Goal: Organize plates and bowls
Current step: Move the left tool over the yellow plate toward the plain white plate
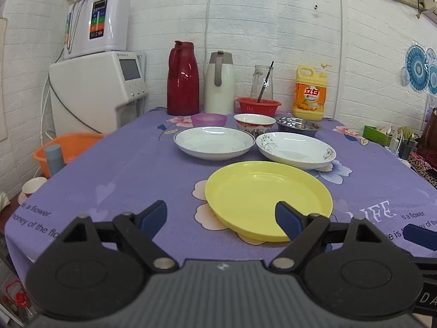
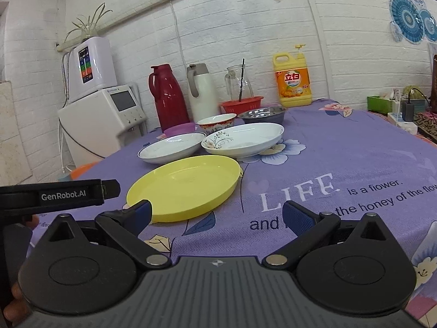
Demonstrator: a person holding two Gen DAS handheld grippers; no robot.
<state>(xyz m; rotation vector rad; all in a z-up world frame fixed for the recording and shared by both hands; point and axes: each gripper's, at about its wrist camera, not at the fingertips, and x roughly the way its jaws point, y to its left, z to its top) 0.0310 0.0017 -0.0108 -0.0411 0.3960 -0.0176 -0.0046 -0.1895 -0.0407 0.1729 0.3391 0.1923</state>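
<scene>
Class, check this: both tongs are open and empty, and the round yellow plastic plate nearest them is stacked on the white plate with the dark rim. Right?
Not quite. The round yellow plastic plate lies alone on the purple cloth, apart from the white plate with the dark rim, as the left wrist view shows. Both tongs are open and empty.

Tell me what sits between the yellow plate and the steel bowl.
The flower-patterned white plate lies between the yellow plate and the steel bowl; both views show it.

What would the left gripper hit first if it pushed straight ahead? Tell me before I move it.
Most likely the yellow plate. The left gripper is open and empty, and the plate's near rim lies just ahead, slightly toward its right finger. Height above the tablecloth is unclear, so it might pass over the rim.
</scene>
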